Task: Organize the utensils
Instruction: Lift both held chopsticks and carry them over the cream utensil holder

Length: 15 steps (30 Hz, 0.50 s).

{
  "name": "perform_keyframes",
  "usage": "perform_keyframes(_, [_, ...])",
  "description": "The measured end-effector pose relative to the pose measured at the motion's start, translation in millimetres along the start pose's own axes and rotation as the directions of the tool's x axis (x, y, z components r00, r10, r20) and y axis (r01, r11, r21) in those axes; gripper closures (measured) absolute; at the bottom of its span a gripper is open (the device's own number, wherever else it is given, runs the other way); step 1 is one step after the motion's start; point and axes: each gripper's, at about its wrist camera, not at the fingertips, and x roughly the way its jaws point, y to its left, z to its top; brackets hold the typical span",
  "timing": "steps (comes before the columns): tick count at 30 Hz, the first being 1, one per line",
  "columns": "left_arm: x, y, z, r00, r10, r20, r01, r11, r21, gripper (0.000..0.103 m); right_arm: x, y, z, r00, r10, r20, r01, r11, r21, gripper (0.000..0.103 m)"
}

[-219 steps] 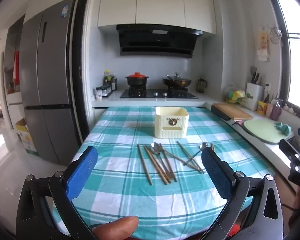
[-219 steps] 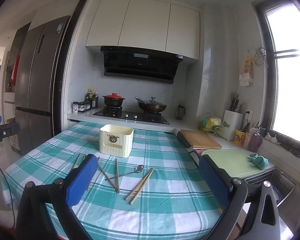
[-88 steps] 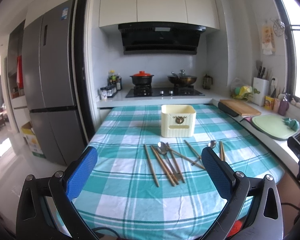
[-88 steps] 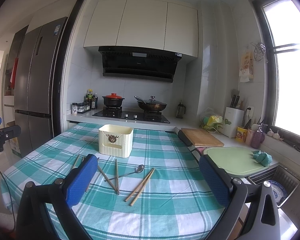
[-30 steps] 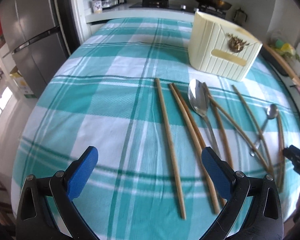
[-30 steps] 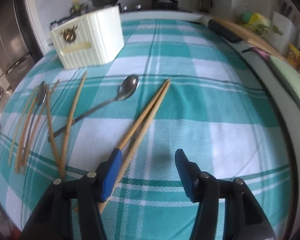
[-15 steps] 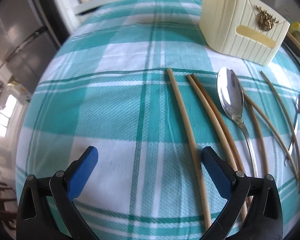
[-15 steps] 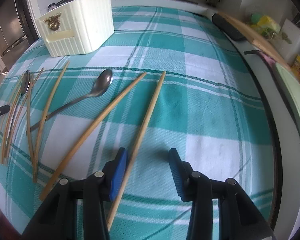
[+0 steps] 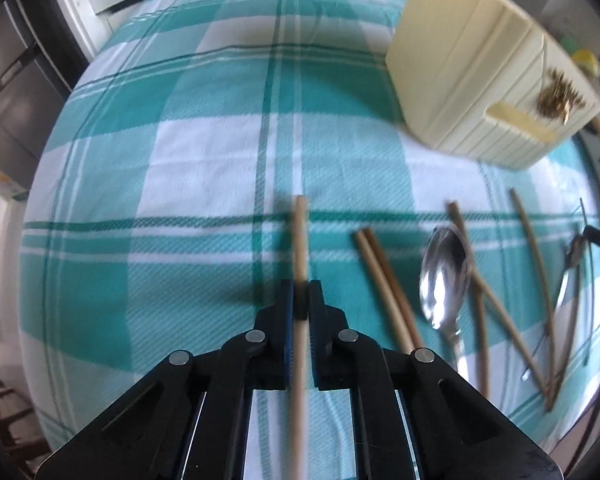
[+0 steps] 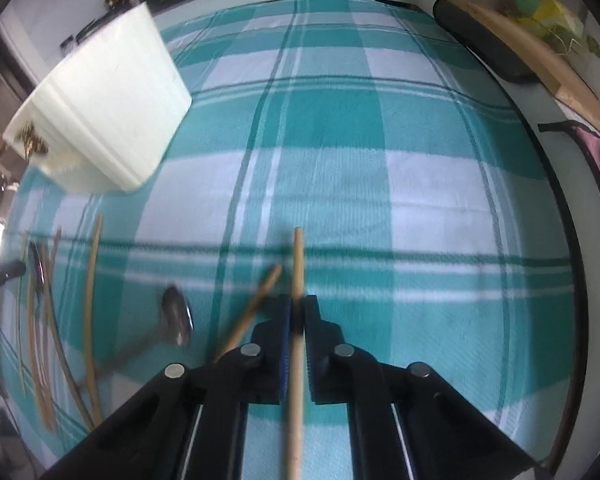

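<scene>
My left gripper (image 9: 300, 292) is shut on a wooden chopstick (image 9: 301, 240) that runs between its jaws and points away over the checked cloth. To its right lie a pair of chopsticks (image 9: 384, 288), a large steel spoon (image 9: 444, 276) and more chopsticks (image 9: 532, 260). The cream utensil holder (image 9: 484, 84) stands at the upper right. My right gripper (image 10: 297, 308) is shut on another chopstick (image 10: 298, 264). A loose chopstick (image 10: 256, 308) and a small spoon (image 10: 176, 316) lie just left of it. The holder (image 10: 104, 112) is at the upper left there.
The table is covered by a teal and white checked cloth (image 9: 204, 152). A wooden cutting board (image 10: 540, 52) lies on the counter past the table's right edge. A dark refrigerator (image 9: 12, 64) stands to the left. Several chopsticks (image 10: 44, 340) lie at the far left in the right wrist view.
Both grippers have dropped closer to the table and closed, each on one chopstick. The left was wide open half a second ago; the right was partly open around its chopstick.
</scene>
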Motion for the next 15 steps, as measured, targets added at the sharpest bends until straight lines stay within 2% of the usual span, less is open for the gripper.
perform_keyframes(2, [-16.7, 6.4, -5.6, 0.998, -0.028, 0.063, 0.030, 0.999, -0.027, 0.098, -17.3, 5.0, 0.1, 0.999, 0.013, 0.051, -0.013, 1.000, -0.003, 0.096])
perform_keyframes(5, [-60.1, 16.2, -15.8, 0.978, -0.097, 0.186, 0.106, 0.994, -0.039, 0.098, -60.6, 18.8, -7.0, 0.987, 0.048, 0.153, -0.040, 0.998, -0.051, 0.096])
perform_keyframes(10, [-134.7, 17.8, -31.8, 0.921, -0.201, 0.335, 0.213, 0.977, 0.001, 0.098, -134.8, 43.2, -21.0, 0.953, 0.091, 0.288, -0.050, 0.988, -0.146, 0.096])
perform_keyframes(15, [-197.1, 18.8, -22.2, 0.856, -0.270, 0.442, 0.273, 0.960, 0.057, 0.098, -189.4, 70.1, -17.5, 0.905, 0.129, 0.405, -0.048, 0.978, -0.205, 0.096])
